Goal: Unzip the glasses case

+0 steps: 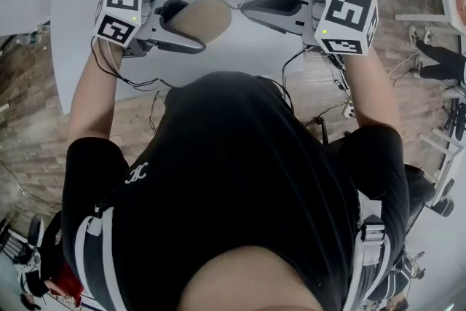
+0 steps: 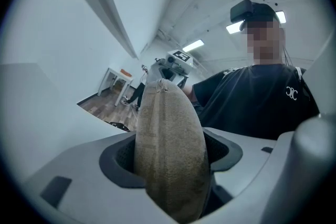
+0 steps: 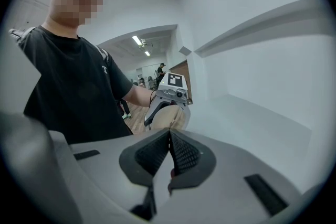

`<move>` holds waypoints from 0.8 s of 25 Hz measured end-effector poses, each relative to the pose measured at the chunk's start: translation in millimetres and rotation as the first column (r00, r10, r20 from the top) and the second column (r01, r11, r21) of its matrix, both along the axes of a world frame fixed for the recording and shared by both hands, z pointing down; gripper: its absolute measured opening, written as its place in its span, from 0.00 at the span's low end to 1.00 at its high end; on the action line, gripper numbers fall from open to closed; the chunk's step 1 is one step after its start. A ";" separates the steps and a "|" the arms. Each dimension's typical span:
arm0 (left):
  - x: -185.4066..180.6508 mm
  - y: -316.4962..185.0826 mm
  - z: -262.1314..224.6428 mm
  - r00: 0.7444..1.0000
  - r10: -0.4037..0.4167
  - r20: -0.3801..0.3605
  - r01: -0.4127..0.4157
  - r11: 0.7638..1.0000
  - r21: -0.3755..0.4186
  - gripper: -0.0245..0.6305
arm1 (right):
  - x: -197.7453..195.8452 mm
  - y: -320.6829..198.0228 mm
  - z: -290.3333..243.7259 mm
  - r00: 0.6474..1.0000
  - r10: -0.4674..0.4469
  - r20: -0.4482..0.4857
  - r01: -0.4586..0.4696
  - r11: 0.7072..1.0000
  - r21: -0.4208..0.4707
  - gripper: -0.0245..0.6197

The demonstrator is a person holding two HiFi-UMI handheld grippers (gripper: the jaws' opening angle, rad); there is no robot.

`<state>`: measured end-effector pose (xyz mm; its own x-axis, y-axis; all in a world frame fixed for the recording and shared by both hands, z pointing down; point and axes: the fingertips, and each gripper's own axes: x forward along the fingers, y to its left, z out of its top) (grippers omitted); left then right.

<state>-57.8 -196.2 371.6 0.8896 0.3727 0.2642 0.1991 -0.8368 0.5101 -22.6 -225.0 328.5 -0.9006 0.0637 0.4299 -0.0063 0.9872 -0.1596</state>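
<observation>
A black T-shirt (image 1: 240,178) with a small white emblem (image 1: 136,172). The grey left gripper (image 1: 200,24) and right gripper (image 1: 246,9) bear black-and-white marker cubes (image 1: 118,11), and black cables (image 1: 116,73) trail from them.

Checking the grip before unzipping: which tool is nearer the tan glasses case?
Left. The left tool clamps the glasses case between its jaws; the right tool, jaws together, sits just beyond the case's end.
</observation>
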 end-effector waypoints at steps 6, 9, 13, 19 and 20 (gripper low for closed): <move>1.8 -11.7 7.8 0.995 -0.095 -0.019 0.095 0.995 -0.008 0.52 | 3.2 -5.1 14.2 0.998 0.054 -0.018 -0.054 0.998 0.016 0.07; 3.9 -23.0 10.7 0.986 -0.164 -0.025 0.164 0.986 -0.002 0.52 | 2.3 -12.3 20.0 0.995 0.085 -0.057 -0.080 0.993 0.089 0.07; 7.1 -29.3 10.4 0.975 -0.215 -0.050 0.214 0.977 -0.013 0.52 | 0.2 -15.2 25.6 0.984 0.119 -0.130 -0.088 0.970 0.228 0.07; 7.2 -41.4 -6.5 0.939 -0.295 -0.177 0.270 0.951 -0.149 0.52 | 1.5 -9.0 29.1 0.980 0.092 -0.176 -0.044 0.965 0.258 0.07; 7.4 -43.1 -7.3 0.936 -0.300 -0.184 0.273 0.948 -0.161 0.52 | 1.1 -8.2 31.0 0.980 0.089 -0.176 -0.043 0.967 0.249 0.07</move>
